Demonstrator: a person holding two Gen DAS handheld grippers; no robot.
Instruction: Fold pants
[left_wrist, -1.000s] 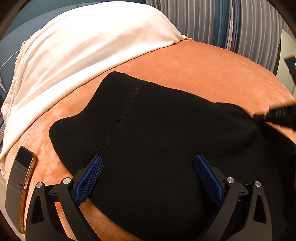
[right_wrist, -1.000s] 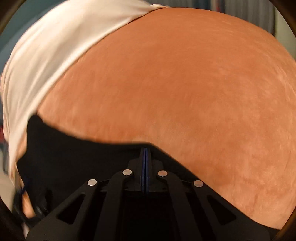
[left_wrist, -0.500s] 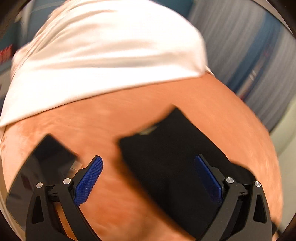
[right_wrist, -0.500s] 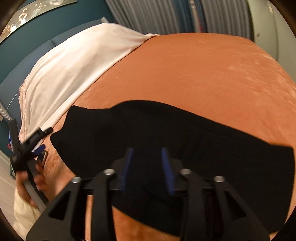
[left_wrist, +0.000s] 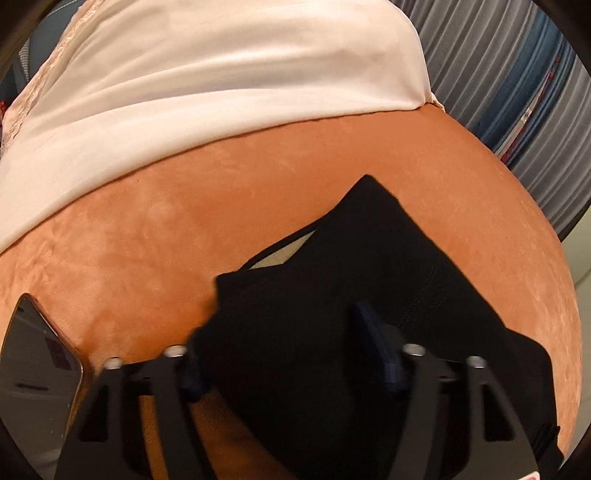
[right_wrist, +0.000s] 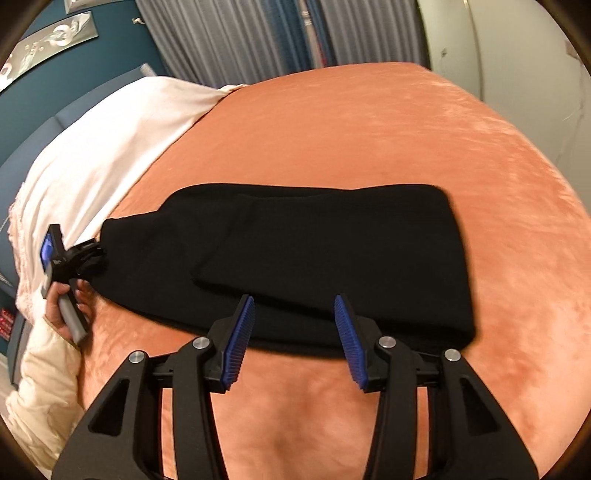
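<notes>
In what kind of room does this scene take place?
Most likely a bedroom: the black pants lie on a bed with an orange blanket, a white sheet at its head and curtains behind.

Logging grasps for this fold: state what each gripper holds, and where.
Left gripper has the black pants bunched between its jaws at one end; whether it is clamped cannot be told. Right gripper is open, holding nothing.

Far side: bare orange velvet bed cover (right_wrist: 369, 140), open to pass.
Left edge: cream pillowcase fabric (right_wrist: 110, 147) and dark glossy smartphone (left_wrist: 33, 373) crowd it.
Middle: folded black pants (right_wrist: 314, 258) block.
</notes>
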